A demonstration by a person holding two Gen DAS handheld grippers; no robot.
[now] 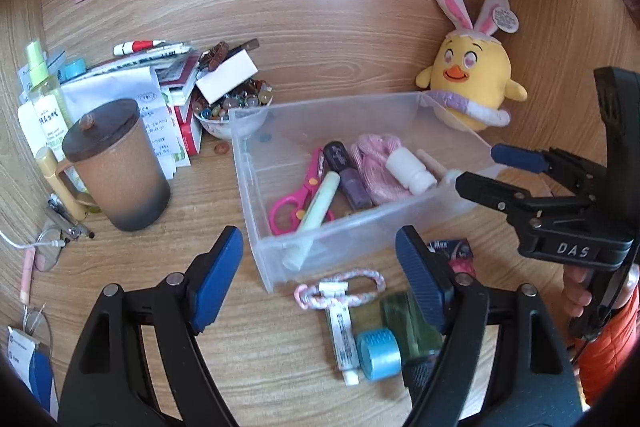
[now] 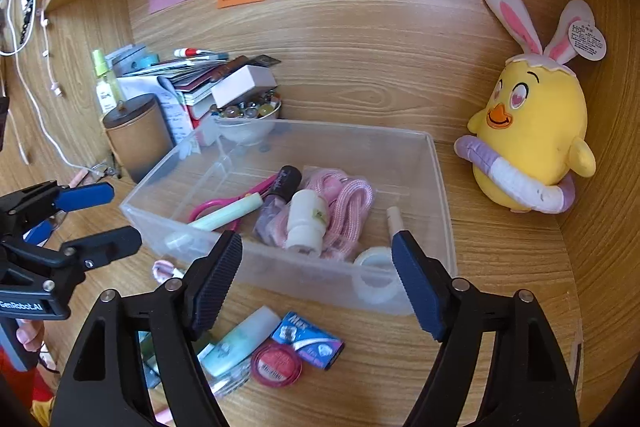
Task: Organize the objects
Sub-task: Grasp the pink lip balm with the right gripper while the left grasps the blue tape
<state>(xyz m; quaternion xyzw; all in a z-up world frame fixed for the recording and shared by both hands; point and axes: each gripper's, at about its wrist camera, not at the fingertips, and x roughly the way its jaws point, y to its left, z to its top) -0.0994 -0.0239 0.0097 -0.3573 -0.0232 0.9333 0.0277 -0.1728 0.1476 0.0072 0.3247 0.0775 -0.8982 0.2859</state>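
Both grippers hang empty with jaws apart, left gripper (image 1: 320,279) nearest the pink braided loop (image 1: 340,289) lying crosswise just near of the clear bin (image 1: 360,239), right gripper (image 2: 316,283) beside it.

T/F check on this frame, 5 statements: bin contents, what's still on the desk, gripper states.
1. Pink scissors lie inside the clear bin. True.
2. The blue tape roll is in the bin. False: it lies on the desk in front of it.
3. The left gripper holds the braided loop. False: its jaws are open and empty.
4. The right gripper is open. True.
5. The plush chick sits in the bin. False: it stands beside it.
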